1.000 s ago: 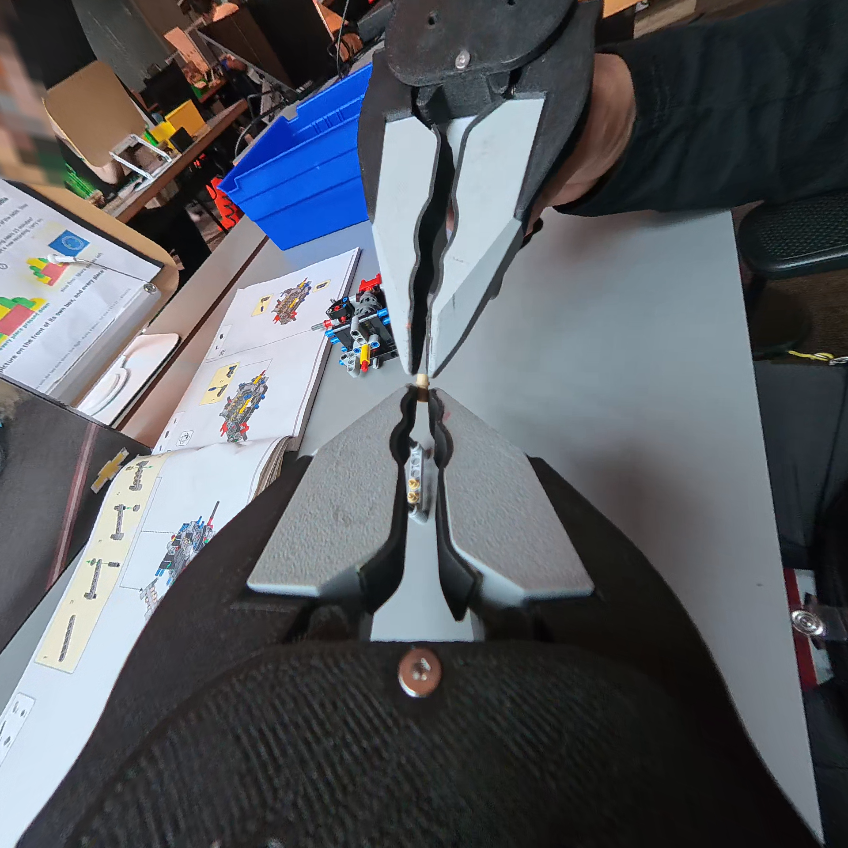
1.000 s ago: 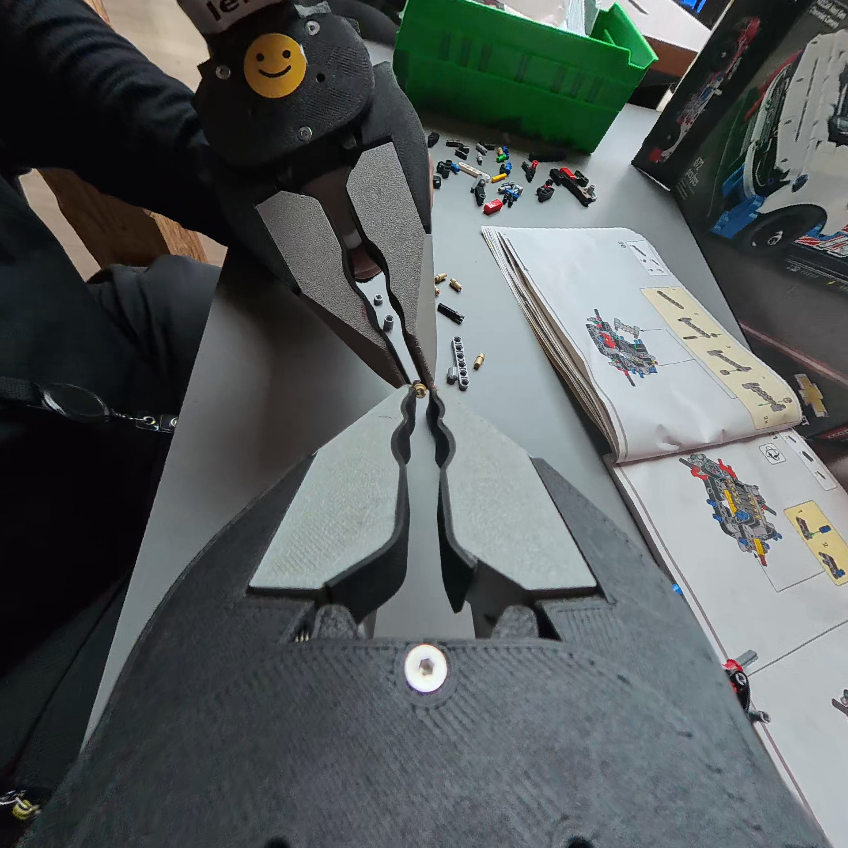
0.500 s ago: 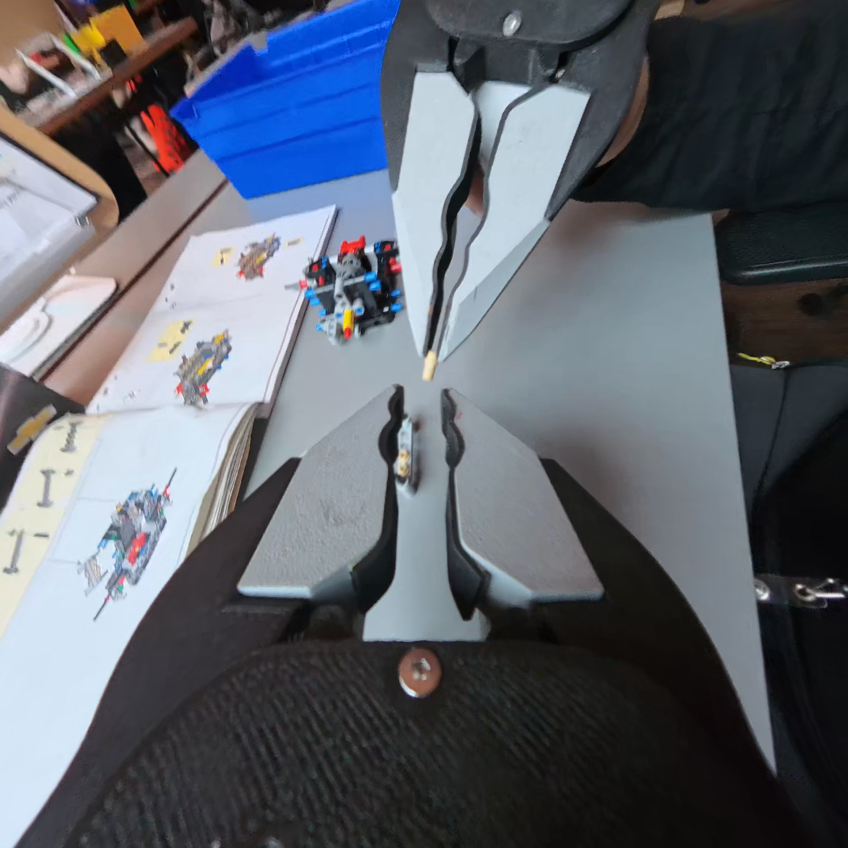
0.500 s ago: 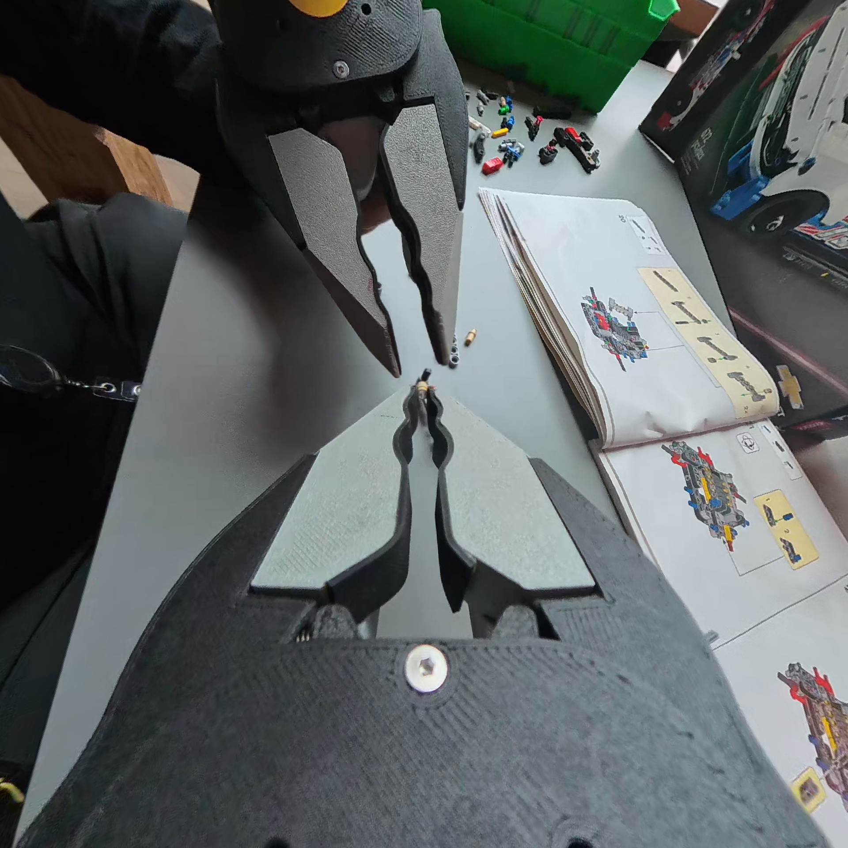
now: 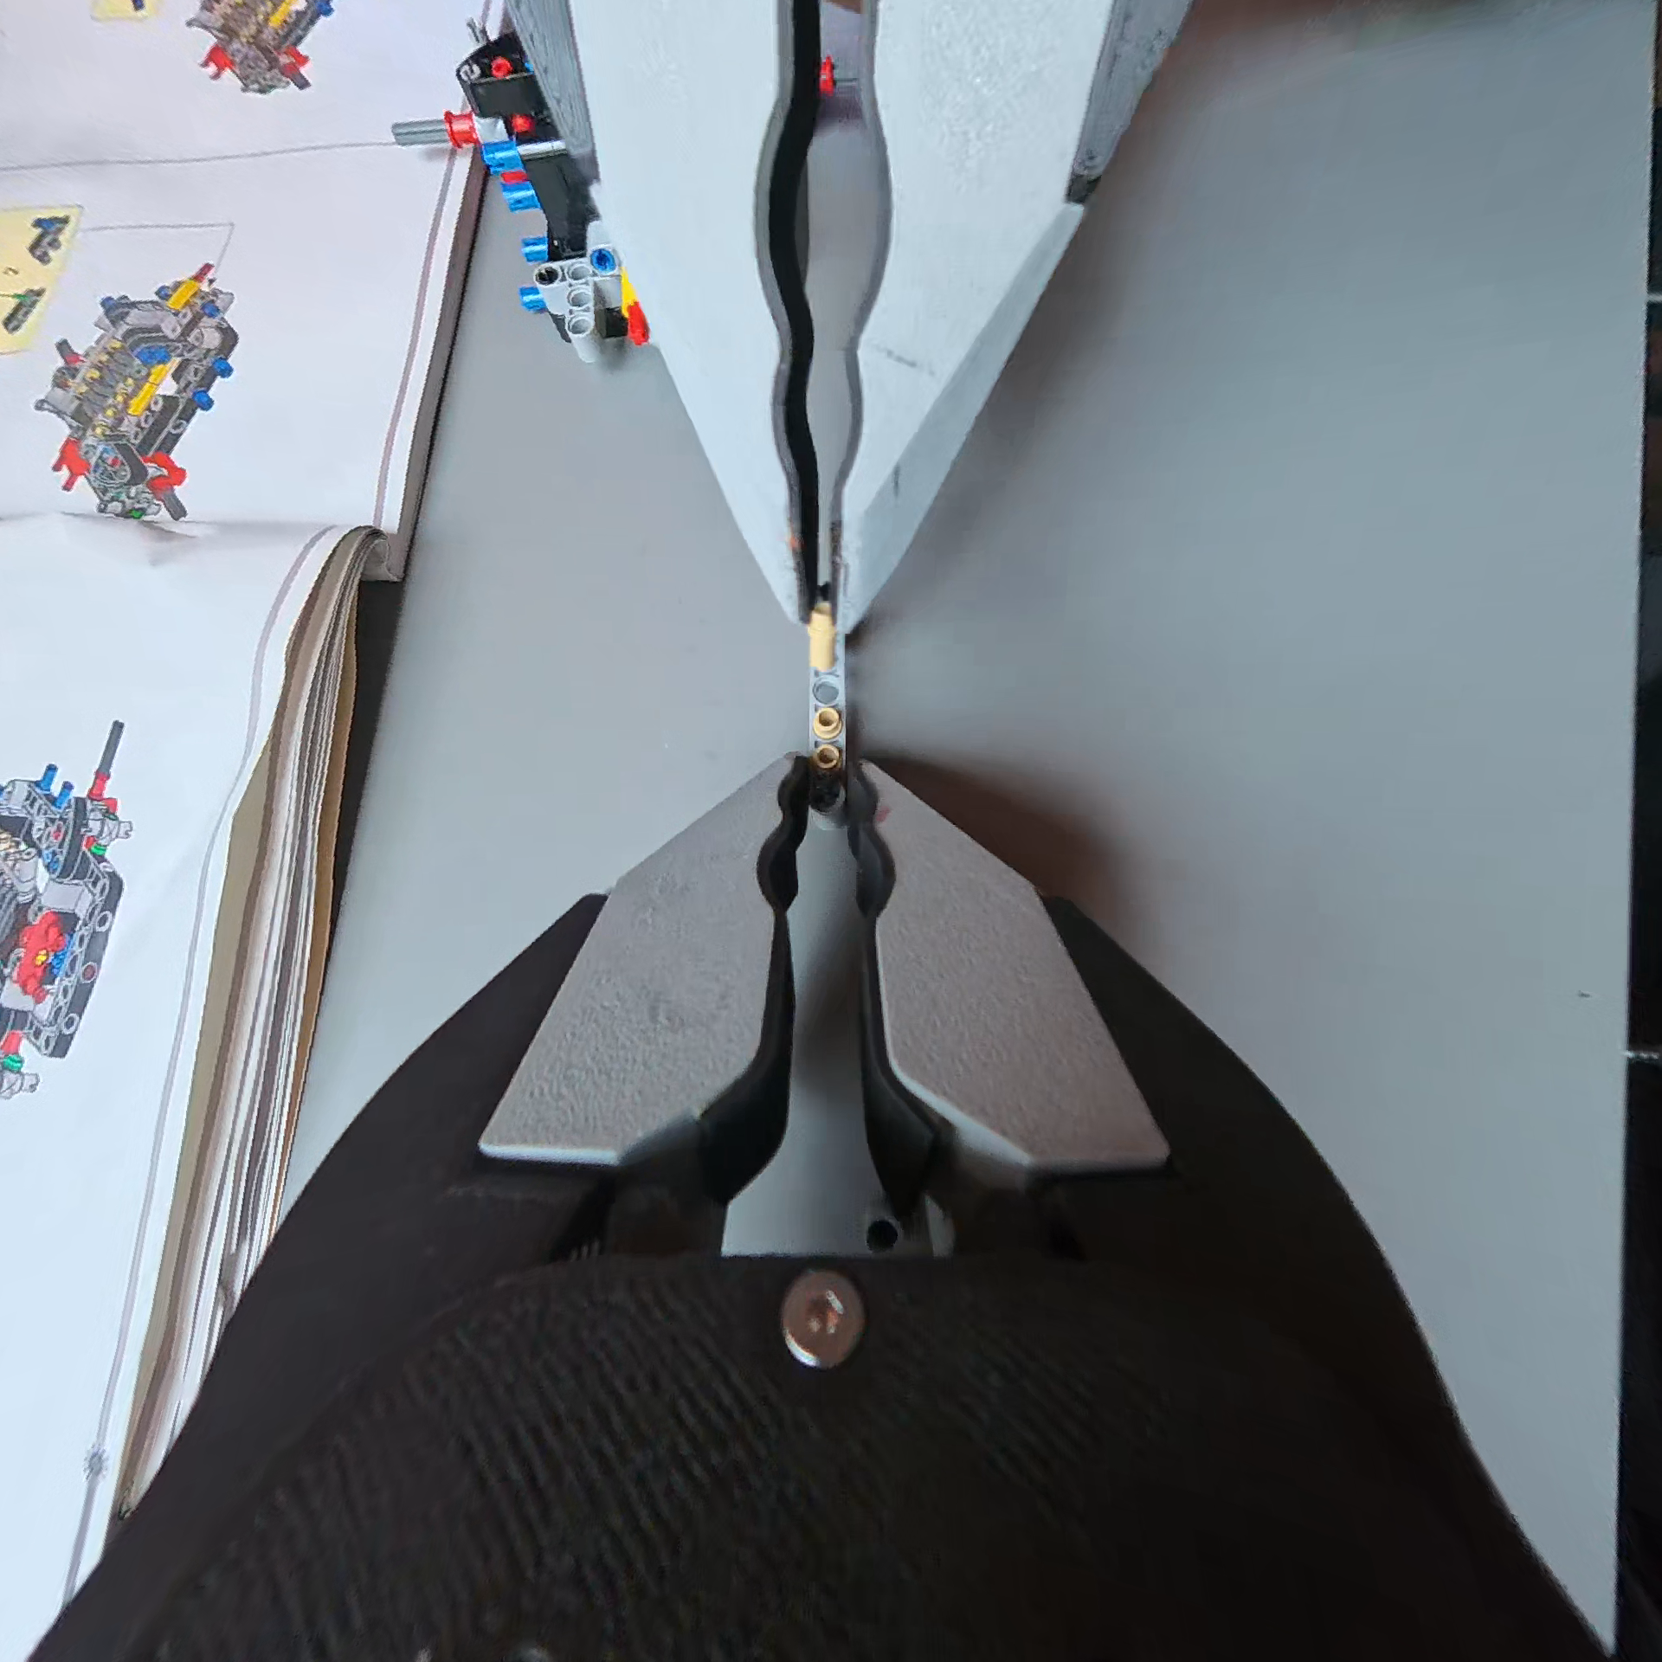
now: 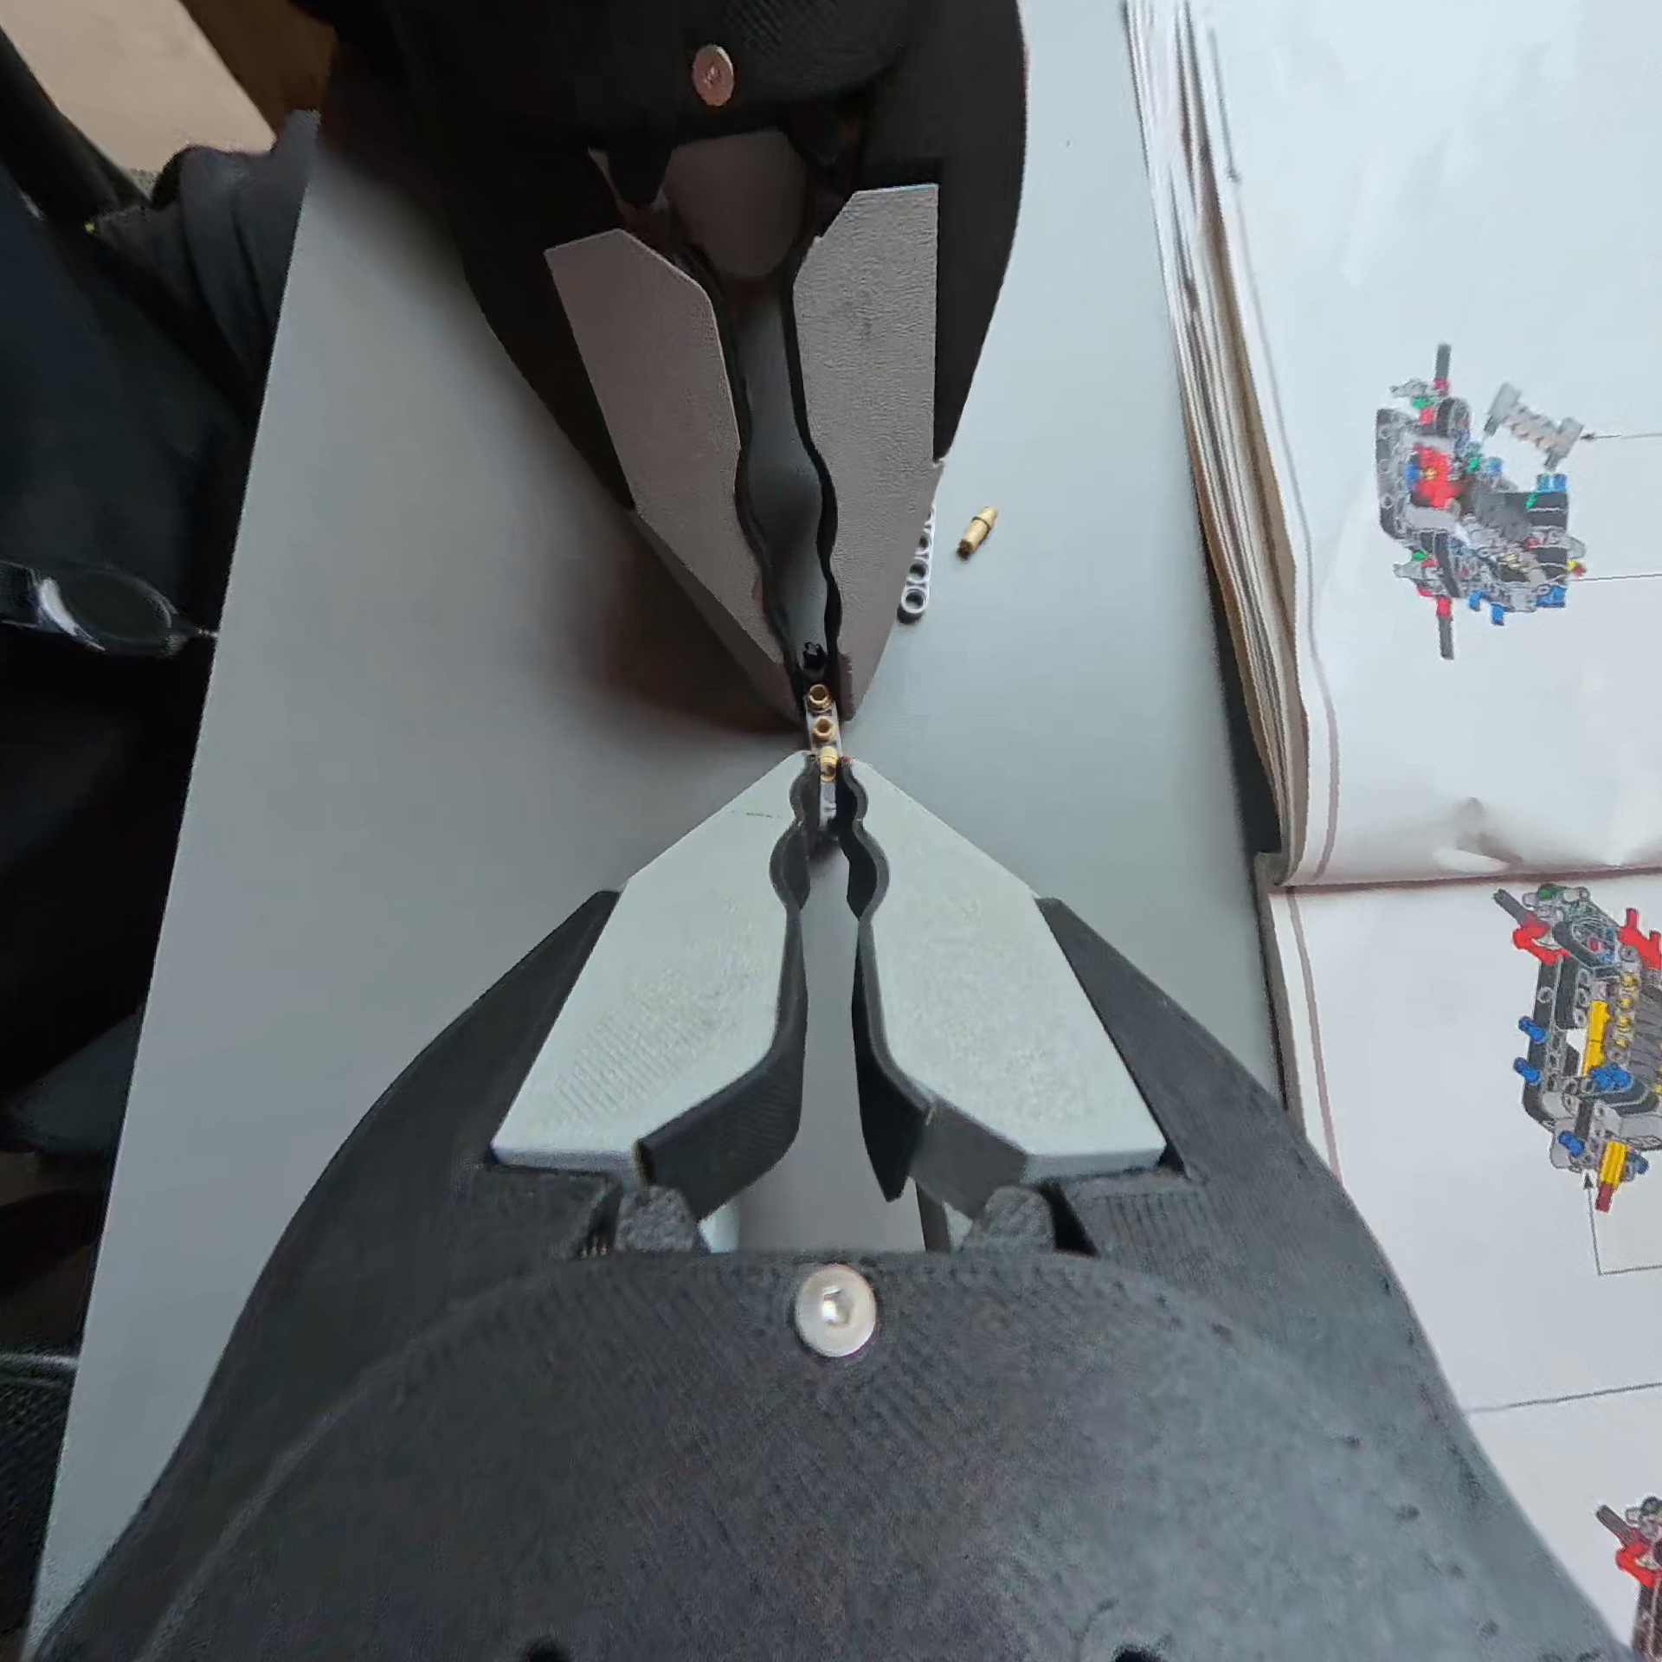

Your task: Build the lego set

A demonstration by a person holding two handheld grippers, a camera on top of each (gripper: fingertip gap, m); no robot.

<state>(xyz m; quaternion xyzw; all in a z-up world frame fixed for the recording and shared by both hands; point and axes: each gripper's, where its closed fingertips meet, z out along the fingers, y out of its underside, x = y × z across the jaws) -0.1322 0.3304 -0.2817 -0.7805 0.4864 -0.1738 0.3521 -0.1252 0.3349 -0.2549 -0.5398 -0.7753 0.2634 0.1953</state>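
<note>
Left gripper [image 5: 826,791] pinches one end of the thin grey beam [image 5: 826,710], where half a second ago its jaws stood apart with the beam loose between them. Right gripper [image 5: 820,594], straight ahead of it, is clamped on a tan pin [image 5: 821,637], now touching the beam's far end instead of hanging clear. We judge insertion is underway; two tan pins already sit in the beam. Off to the left gripper's left lies the half-built model [image 5: 562,225] beside the open manual [image 5: 180,378].
</note>
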